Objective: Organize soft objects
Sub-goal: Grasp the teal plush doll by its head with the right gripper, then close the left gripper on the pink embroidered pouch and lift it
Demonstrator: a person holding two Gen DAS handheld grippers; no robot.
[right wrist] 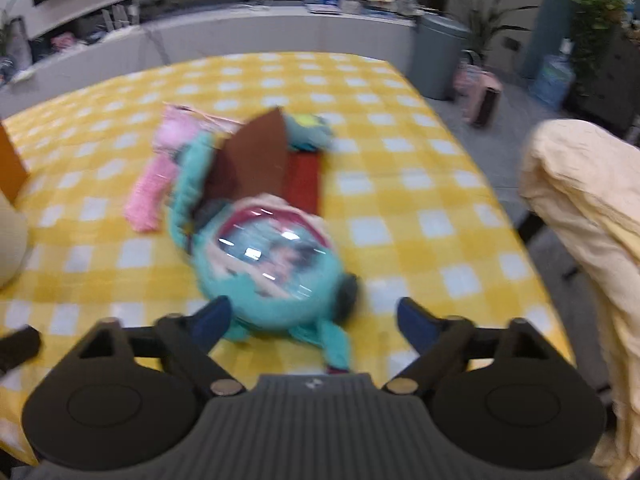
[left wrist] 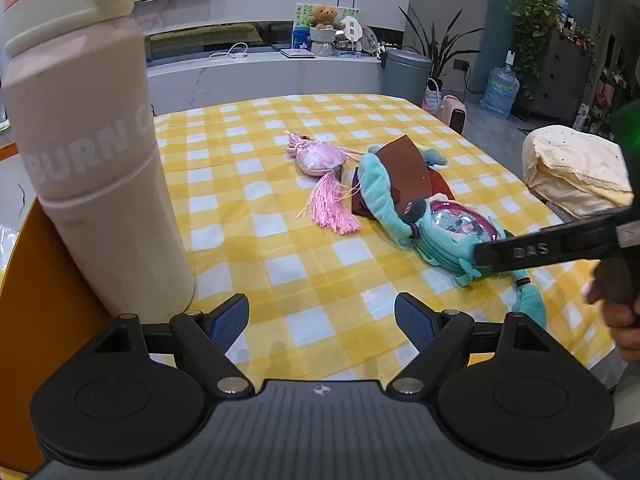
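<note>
Both my grippers tilt down toward the yellow-and-white checked tablecloth (left wrist: pixel 304 264), my hands close to the near edge of the table. My left gripper (left wrist: pixel 322 322) hangs over bare cloth with its blue ribbed pads spread wide and nothing between them. Just to its left stands a tall beige insulated bottle with a pink lid (left wrist: pixel 92 152), smooth and cylindrical, its base on the cloth.

My right gripper (right wrist: pixel 314 320) also has its fingers spread wide. The near end of a teal plush pouch with a clear round plastic window (right wrist: pixel 276 264) sits in the gap between them; the picture is blurred, and the pads do not seem to press on it. From the left wrist view, the right gripper's black finger (left wrist: pixel 532 252) reaches in from the right over the plush pouch, and part of my hand (left wrist: pixel 624 312) shows at the right edge.

The soft things lie together mid-table, to the right of centre. On the far side of the pouch a stiff brown leather-like flap (left wrist: pixel 404 172) stands tilted over a dark red flat piece (right wrist: pixel 304 184). Left of these lies a shiny pink satin sachet (left wrist: pixel 318 158) with a long pink thread tassel (left wrist: pixel 332 208) trailing toward me. A pale yellow cloth-covered chair back (left wrist: pixel 576 172) stands beyond the table's right edge
</note>
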